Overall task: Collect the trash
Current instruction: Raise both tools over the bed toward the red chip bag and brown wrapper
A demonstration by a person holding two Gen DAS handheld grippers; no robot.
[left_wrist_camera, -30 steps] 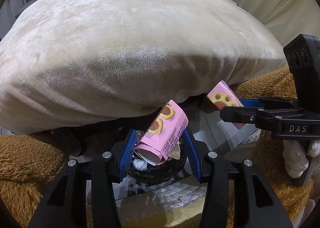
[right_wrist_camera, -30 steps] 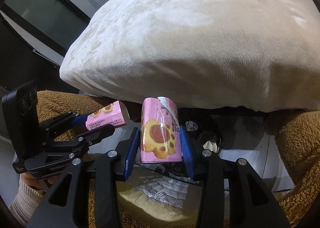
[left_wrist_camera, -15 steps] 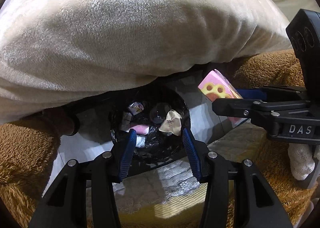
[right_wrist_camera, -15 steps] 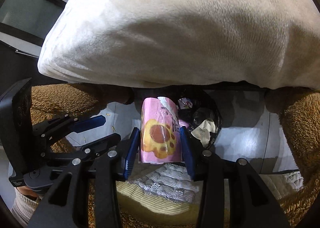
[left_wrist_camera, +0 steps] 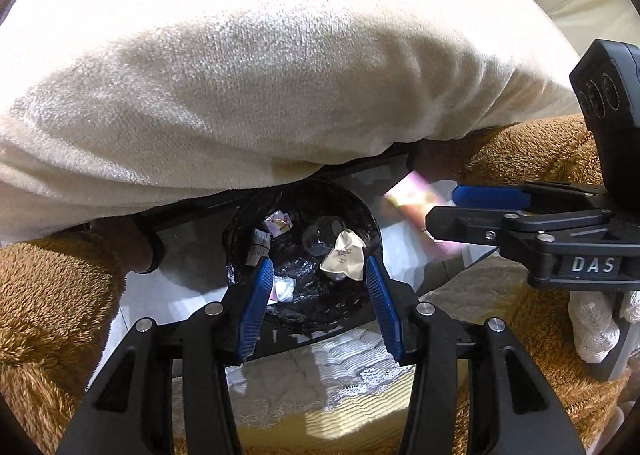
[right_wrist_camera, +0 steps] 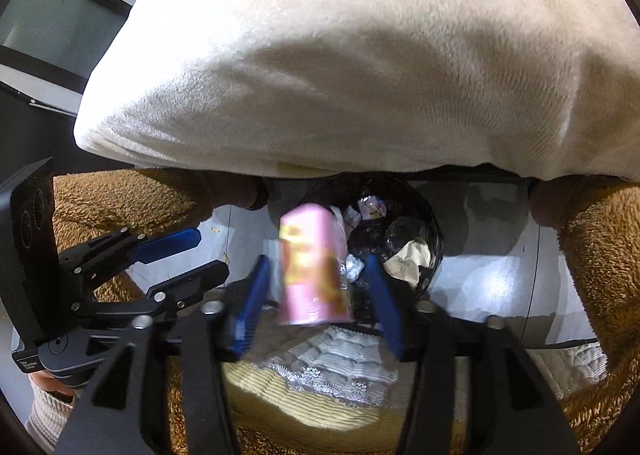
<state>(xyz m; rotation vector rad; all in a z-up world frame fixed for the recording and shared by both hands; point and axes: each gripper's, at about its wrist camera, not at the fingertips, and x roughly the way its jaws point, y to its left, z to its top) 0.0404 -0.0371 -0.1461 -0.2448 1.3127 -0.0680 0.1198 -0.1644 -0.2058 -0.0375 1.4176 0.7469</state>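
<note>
A black-lined trash bin [left_wrist_camera: 240,255] sits on the floor under the cushion edge and holds several wrappers and a crumpled paper [left_wrist_camera: 344,255]. My left gripper [left_wrist_camera: 318,287] is open and empty right above the bin. My right gripper [right_wrist_camera: 316,295] has its jaws spread apart. A pink carton with paw prints [right_wrist_camera: 314,267] sits blurred between them, apart from both pads, above the bin [right_wrist_camera: 432,231]. The carton also shows blurred in the left wrist view [left_wrist_camera: 416,199] beside the right gripper's fingers [left_wrist_camera: 492,197].
A large cream cushion [left_wrist_camera: 280,75] fills the upper half of both views. Brown fuzzy fabric [left_wrist_camera: 48,295] lies on both sides. A quilted yellow and white cover [right_wrist_camera: 328,387] lies below the grippers. The floor [right_wrist_camera: 488,287] around the bin is pale and glossy.
My left gripper let go of its pink carton, which is now gone from it. My right gripper has opened and its carton is blurred and loose between the jaws. Both views moved closer to the bin.
</note>
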